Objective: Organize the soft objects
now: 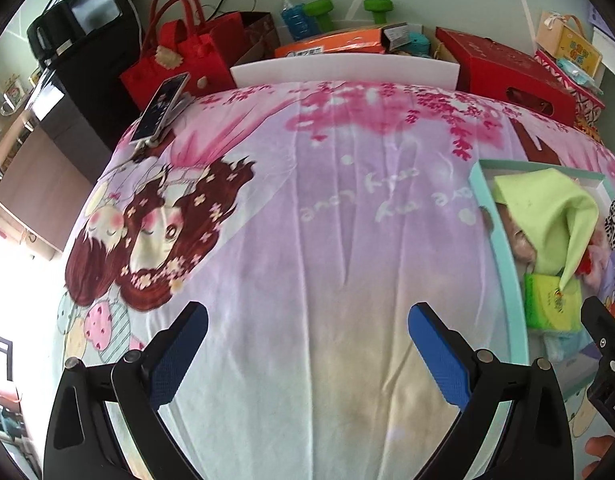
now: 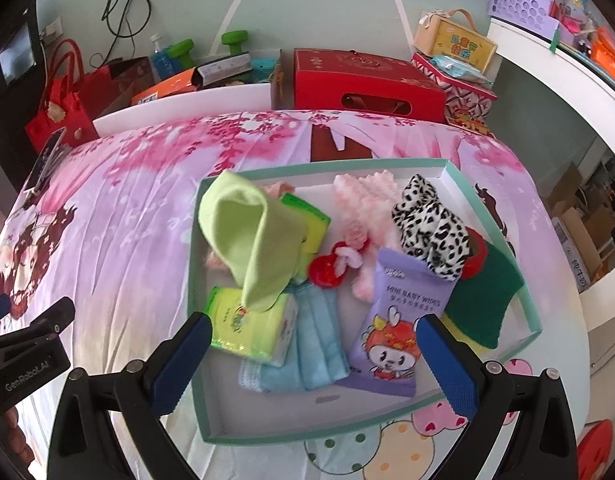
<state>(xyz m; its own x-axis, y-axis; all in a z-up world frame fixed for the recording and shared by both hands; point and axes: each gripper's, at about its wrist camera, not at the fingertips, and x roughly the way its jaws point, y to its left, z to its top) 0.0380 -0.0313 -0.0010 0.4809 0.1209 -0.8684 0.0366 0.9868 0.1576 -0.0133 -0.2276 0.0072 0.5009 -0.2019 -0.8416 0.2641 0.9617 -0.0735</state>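
Right wrist view: the right gripper (image 2: pixel 313 354) hangs released over the box (image 2: pixel 493 216) of soft things; the left gripper (image 1: pixel 307 344) is released over the blanket (image 1: pixel 307 220).

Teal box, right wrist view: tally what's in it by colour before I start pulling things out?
In the teal box:
Green: 4 (lime cloth, tissue pack, second green pack, dark green knit)
Pink: 2 (fluffy piece, one mostly hidden under the cloth)
Blue: 1 (towel)
Purple: 1 (baby wipes)
Black-and-white: 1 (scrunchie)
Red: 2 (clip, ring)
Total: 11
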